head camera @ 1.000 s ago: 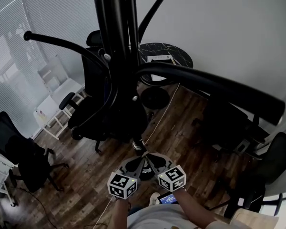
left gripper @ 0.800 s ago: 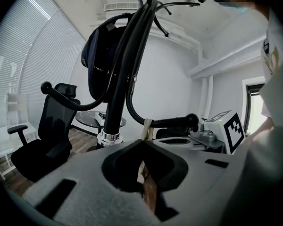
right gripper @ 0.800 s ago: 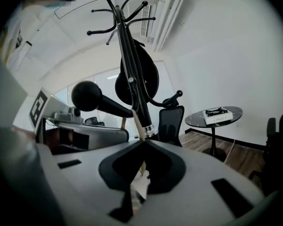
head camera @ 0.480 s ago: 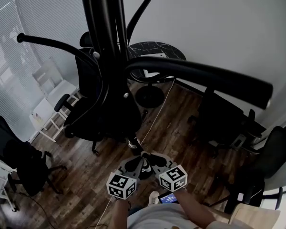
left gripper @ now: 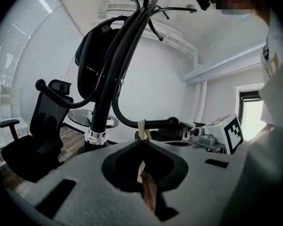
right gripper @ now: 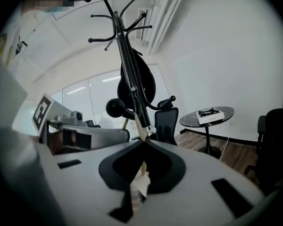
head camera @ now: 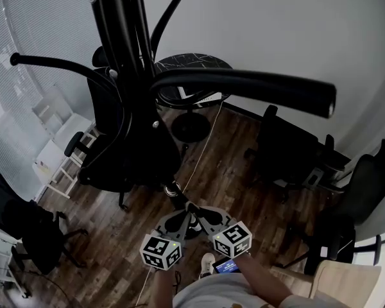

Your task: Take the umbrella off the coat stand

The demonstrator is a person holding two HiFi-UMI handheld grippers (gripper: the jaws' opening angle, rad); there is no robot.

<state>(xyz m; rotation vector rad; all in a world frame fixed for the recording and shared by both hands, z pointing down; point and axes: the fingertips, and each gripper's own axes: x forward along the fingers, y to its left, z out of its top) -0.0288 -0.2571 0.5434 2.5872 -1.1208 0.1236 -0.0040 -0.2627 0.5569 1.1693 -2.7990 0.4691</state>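
We hold the left gripper (left gripper: 142,142) and the right gripper (right gripper: 142,142) low at six o'clock, jaws pressed together and empty, probably before reaching. The black folded umbrella (left gripper: 98,48) hangs on the black tubular coat stand (head camera: 125,56) at twelve o'clock.

Blk coat stand (head camera: 125,50), dk wood-plank floor (head camera: 234,178).

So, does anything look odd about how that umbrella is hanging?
Yes. The umbrella hangs handle-down along the coat stand, with its curved handle at the bottom. A beige strap looped over that handle runs down into the left gripper and right gripper, both shut on it.
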